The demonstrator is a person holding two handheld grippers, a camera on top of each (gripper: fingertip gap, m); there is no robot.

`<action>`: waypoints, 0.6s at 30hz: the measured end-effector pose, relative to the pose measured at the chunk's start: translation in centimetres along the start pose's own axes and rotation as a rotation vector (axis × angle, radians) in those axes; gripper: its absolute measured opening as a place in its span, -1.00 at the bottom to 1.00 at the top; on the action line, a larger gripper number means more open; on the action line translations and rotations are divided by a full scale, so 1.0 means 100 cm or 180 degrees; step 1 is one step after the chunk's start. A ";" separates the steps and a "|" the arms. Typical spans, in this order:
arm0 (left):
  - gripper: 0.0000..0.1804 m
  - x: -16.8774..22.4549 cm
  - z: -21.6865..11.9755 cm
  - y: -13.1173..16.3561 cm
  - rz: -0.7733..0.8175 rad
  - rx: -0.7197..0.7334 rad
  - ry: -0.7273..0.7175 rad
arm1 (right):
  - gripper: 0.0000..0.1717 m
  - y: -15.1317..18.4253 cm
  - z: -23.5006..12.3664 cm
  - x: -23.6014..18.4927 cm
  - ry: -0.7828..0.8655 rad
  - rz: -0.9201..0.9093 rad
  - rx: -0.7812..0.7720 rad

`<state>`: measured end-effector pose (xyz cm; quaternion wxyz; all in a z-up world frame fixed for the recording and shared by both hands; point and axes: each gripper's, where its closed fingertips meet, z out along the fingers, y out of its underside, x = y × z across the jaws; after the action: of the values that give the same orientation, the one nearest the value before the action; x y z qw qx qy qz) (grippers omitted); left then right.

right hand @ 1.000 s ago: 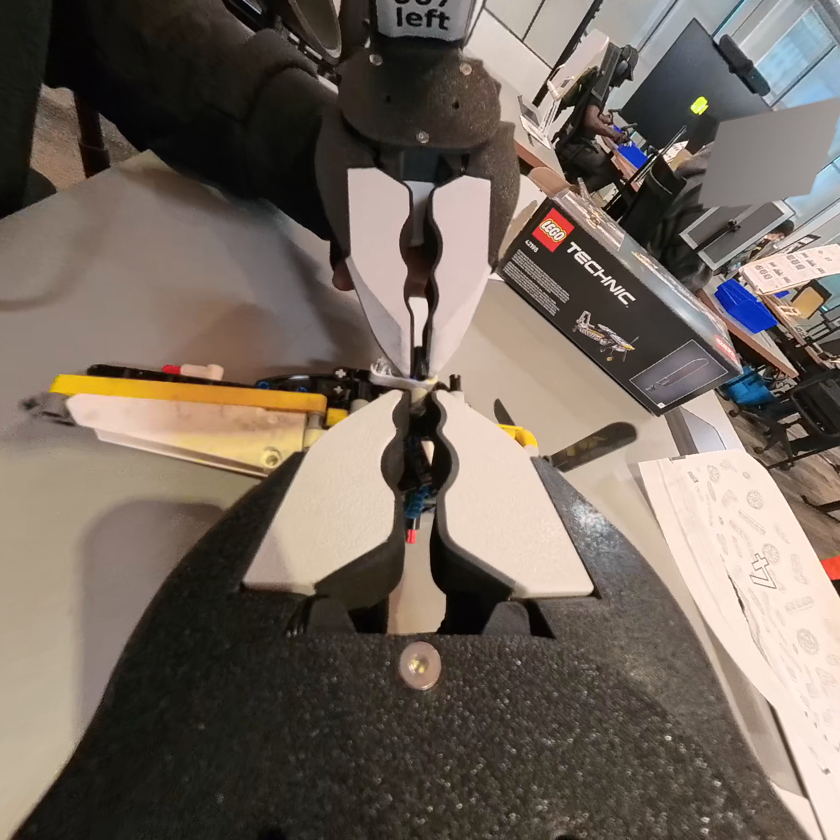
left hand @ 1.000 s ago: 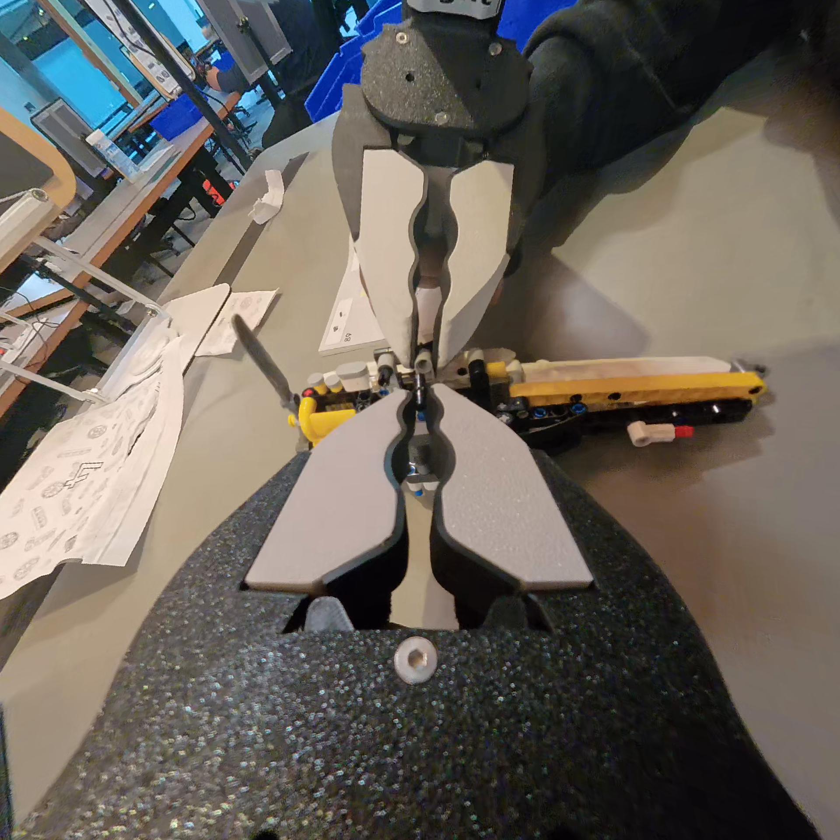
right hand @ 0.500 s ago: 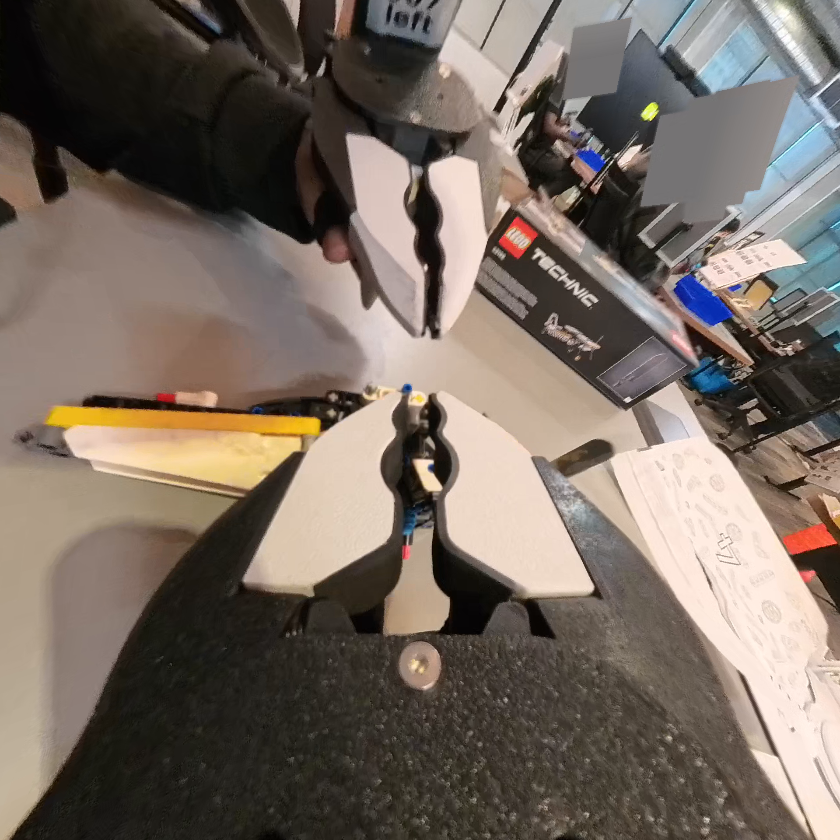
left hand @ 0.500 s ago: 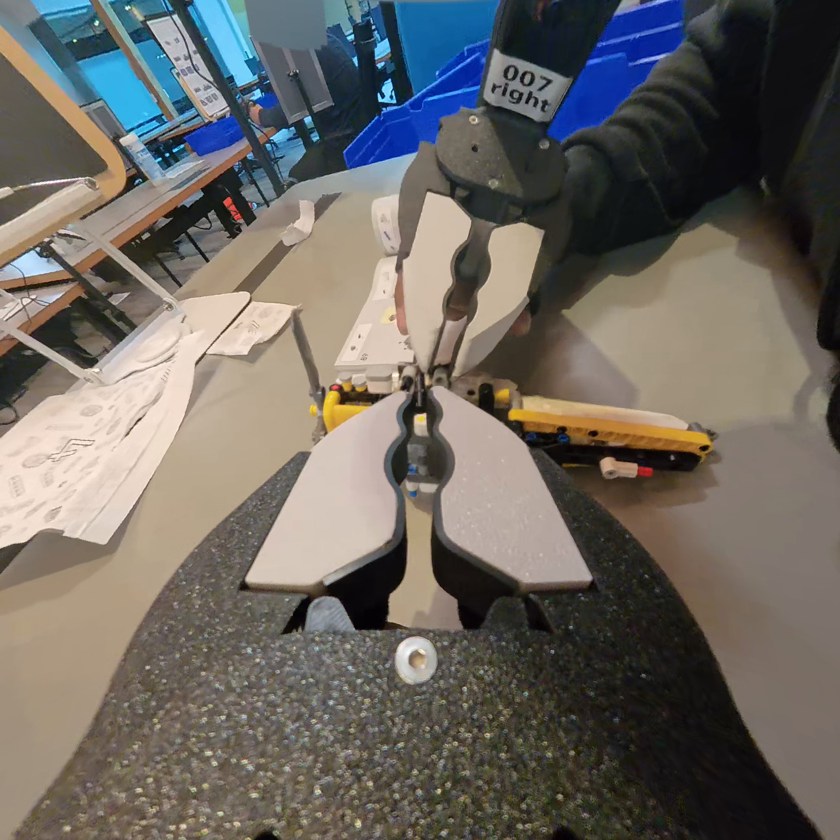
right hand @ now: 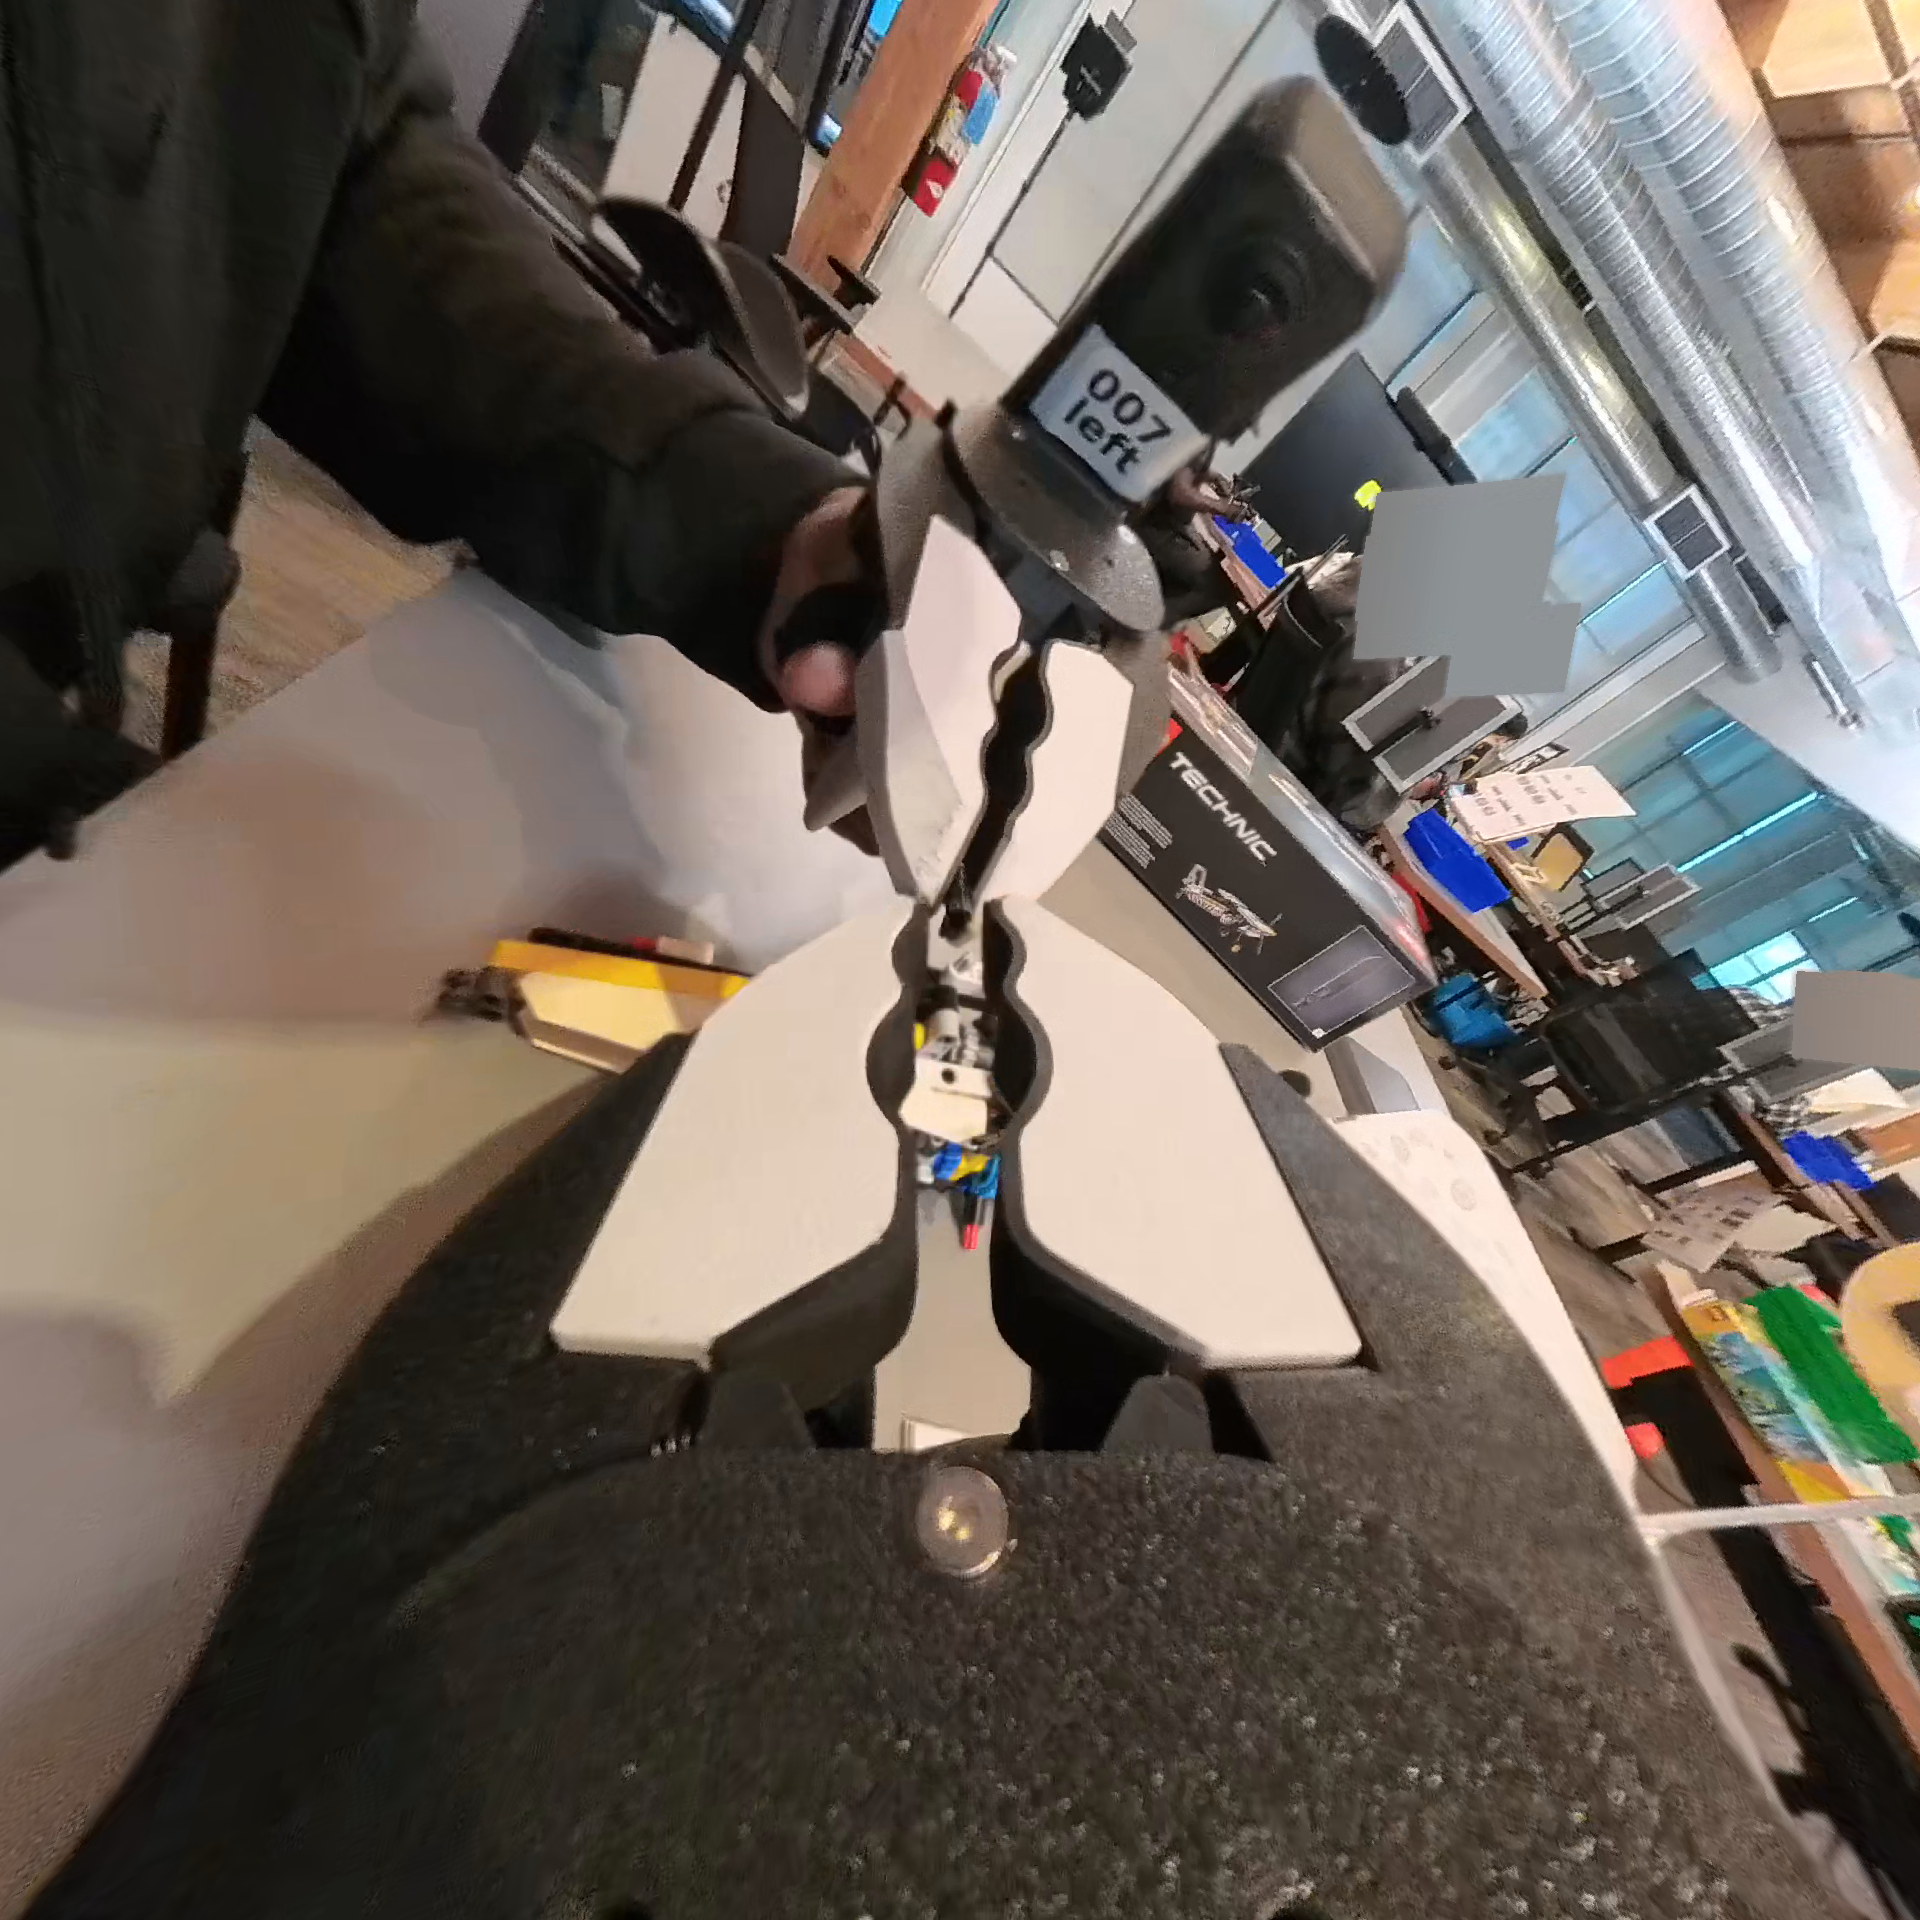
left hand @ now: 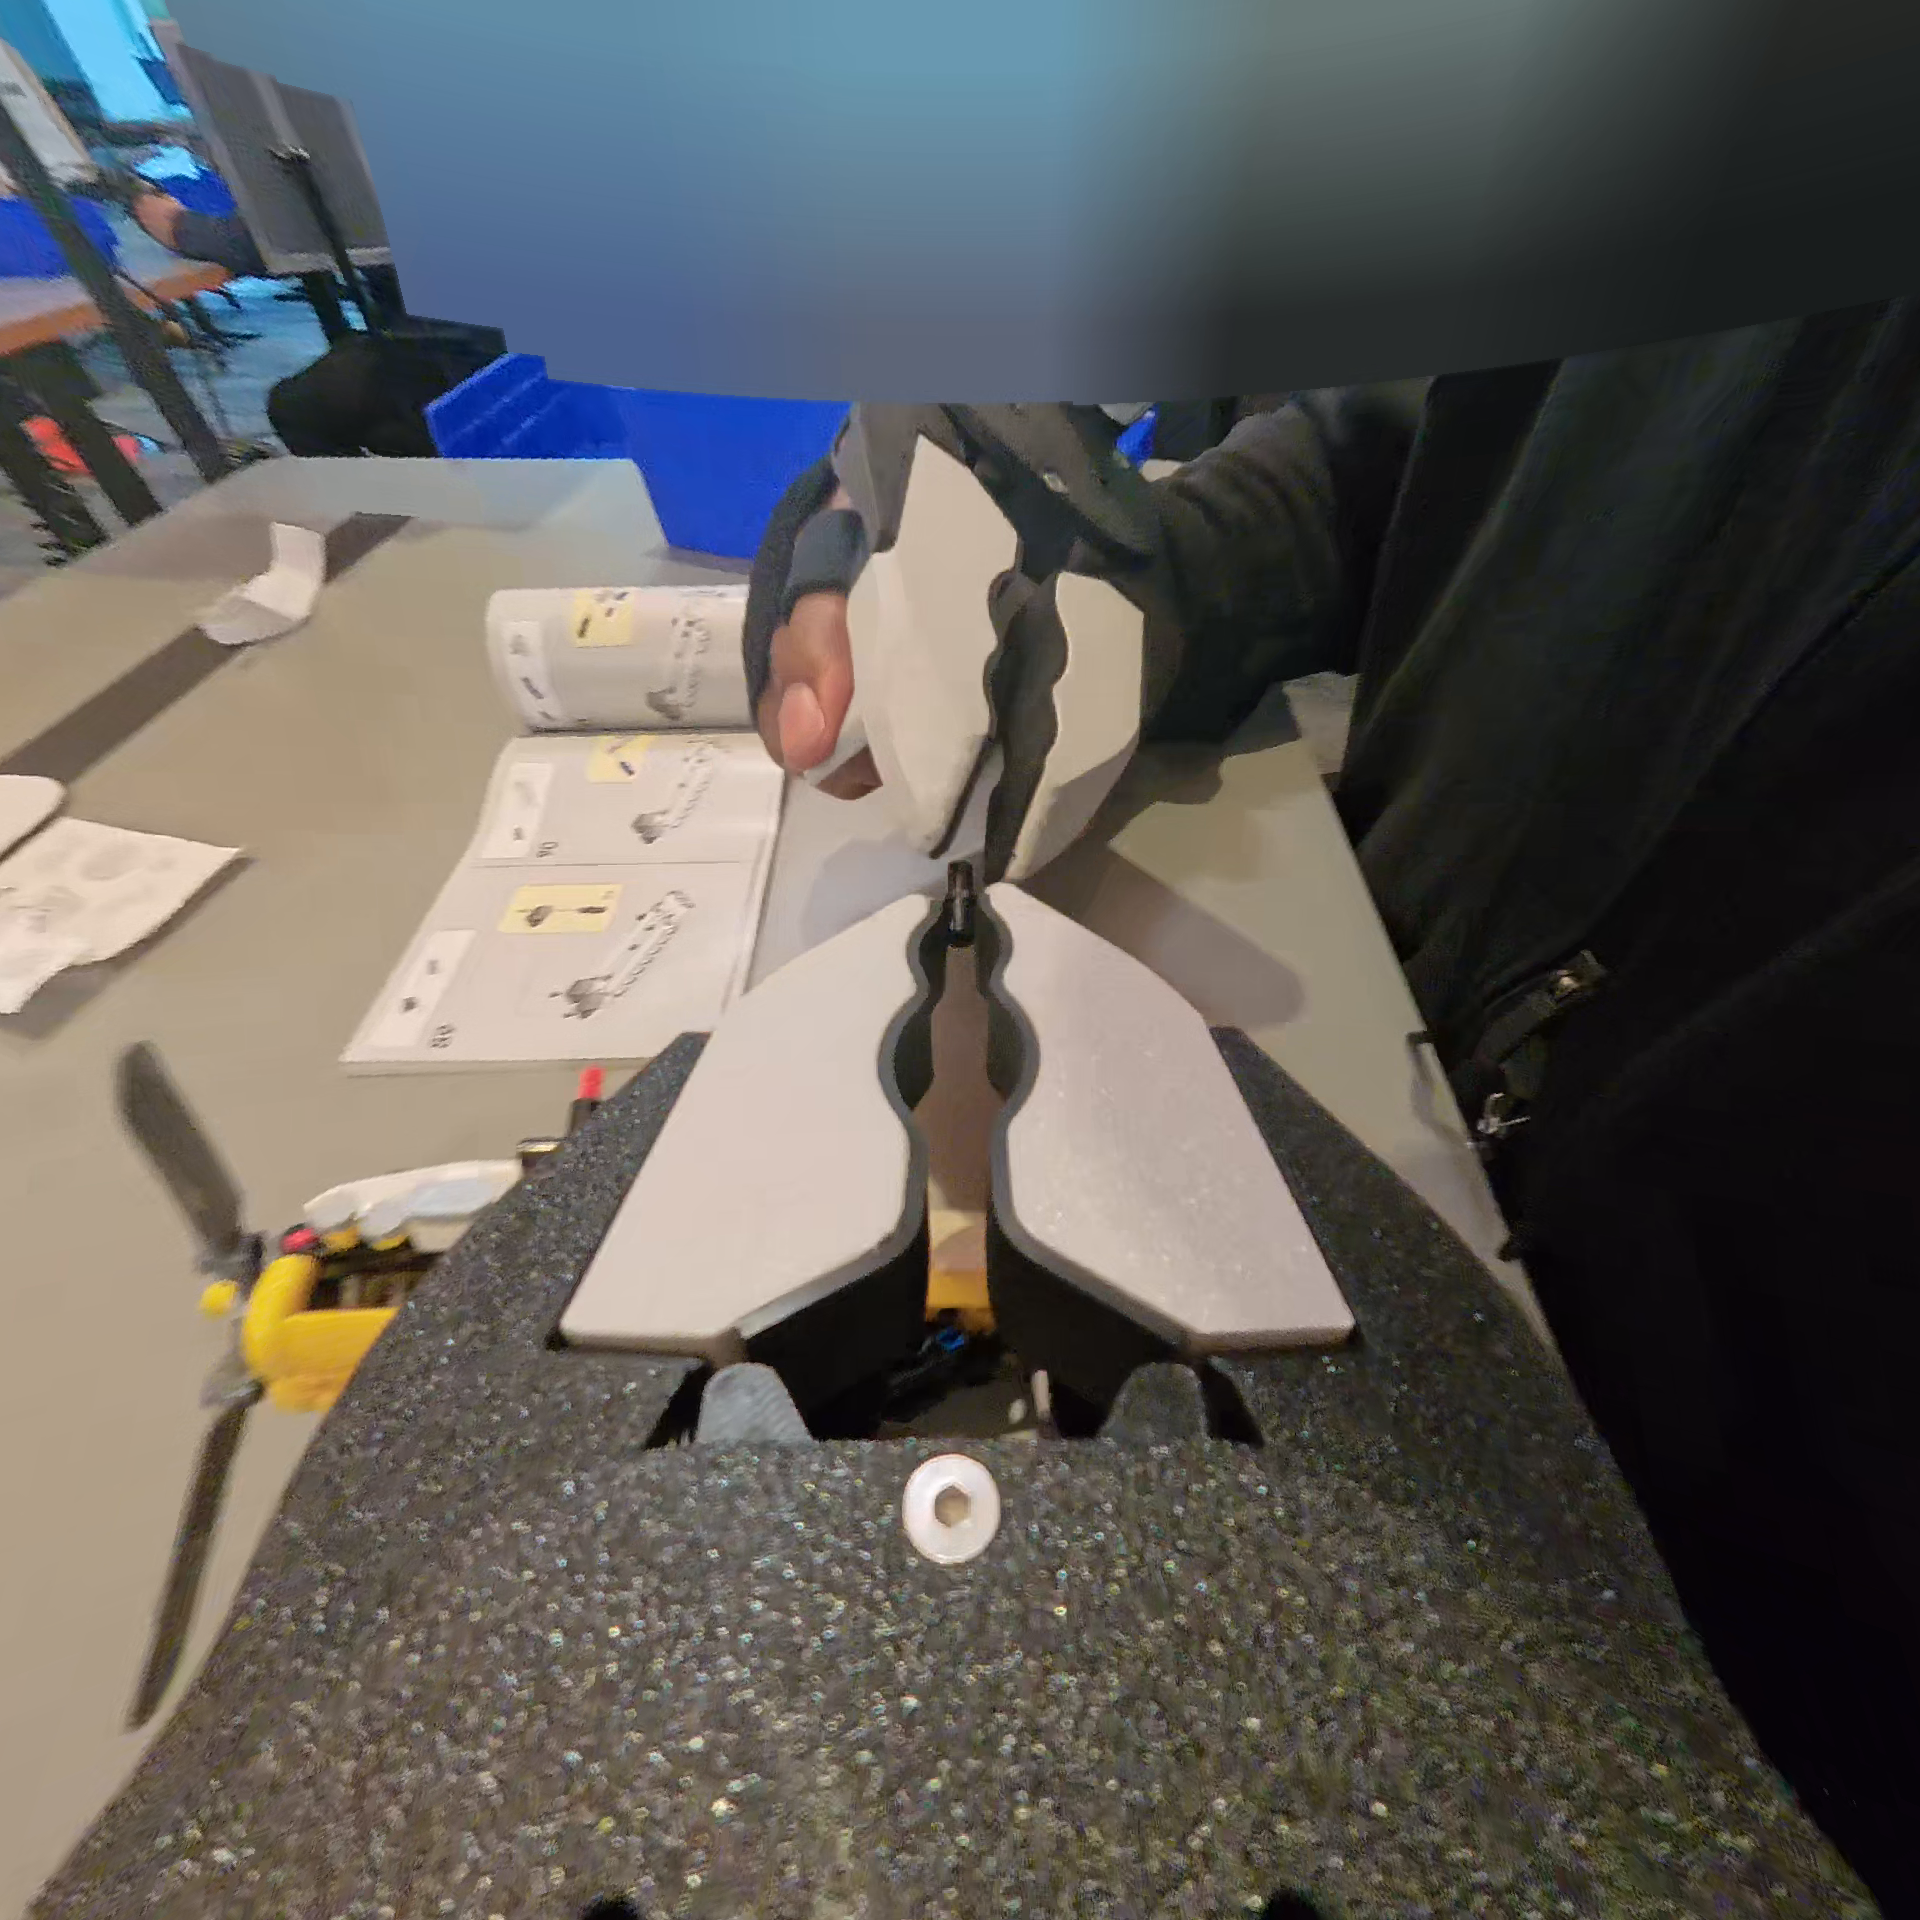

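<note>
black pin (left hand: 958,906) (partly hidden), left gripper (left hand: 958,914) pinching

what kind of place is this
Likely a shared workshop or lab: rows of work tables with blue parts bins, exposed ceiling ducting, and a building-set box on the grey table.

Left gripper (left hand: 958,914), jaws closed on a small black pin (left hand: 957,902), tip to tip with the right gripper (left hand: 977,847). On the counter (left hand: 343,790): open instruction booklet (left hand: 582,894), yellow model with propeller (left hand: 281,1320).
</note>
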<state>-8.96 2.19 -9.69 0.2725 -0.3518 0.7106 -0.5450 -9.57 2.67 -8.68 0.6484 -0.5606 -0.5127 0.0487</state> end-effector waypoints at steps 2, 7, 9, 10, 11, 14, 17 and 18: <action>-0.93 0.009 0.006 -0.003 -0.0114 0.0017 0.0127 | -0.91 -0.004 -0.005 -0.006 0.0009 -0.0109 -0.0028; -0.93 0.028 0.015 -0.010 -0.0330 0.0079 0.0416 | -0.95 -0.015 -0.018 -0.017 0.0052 -0.0208 0.0011; -0.93 0.035 0.019 -0.013 -0.0393 0.0106 0.0521 | -0.95 -0.018 -0.023 -0.021 0.0083 -0.0218 0.0013; -0.93 0.038 0.021 -0.014 -0.0424 0.0105 0.0580 | -0.95 -0.019 -0.026 -0.024 0.0094 -0.0224 0.0010; -0.93 0.041 0.024 -0.015 -0.0460 0.0102 0.0637 | -0.95 -0.020 -0.028 -0.026 0.0111 -0.0224 0.0008; -0.93 0.050 0.032 -0.015 -0.0539 0.0049 0.0781 | -0.95 -0.021 -0.036 -0.033 0.0145 -0.0172 -0.0029; -0.88 0.050 0.039 -0.014 -0.0547 -0.0005 0.0718 | -0.96 -0.016 -0.045 -0.035 0.0350 -0.0036 -0.0119; -0.80 0.049 0.041 -0.015 -0.0548 -0.0007 0.0691 | -0.96 -0.015 -0.049 -0.034 0.0445 0.0005 -0.0152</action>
<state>-8.49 -4.33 -9.27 0.1459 -0.3508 0.7038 -0.6003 -8.40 -3.39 -8.86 0.6691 -0.5783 -0.4668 -0.0024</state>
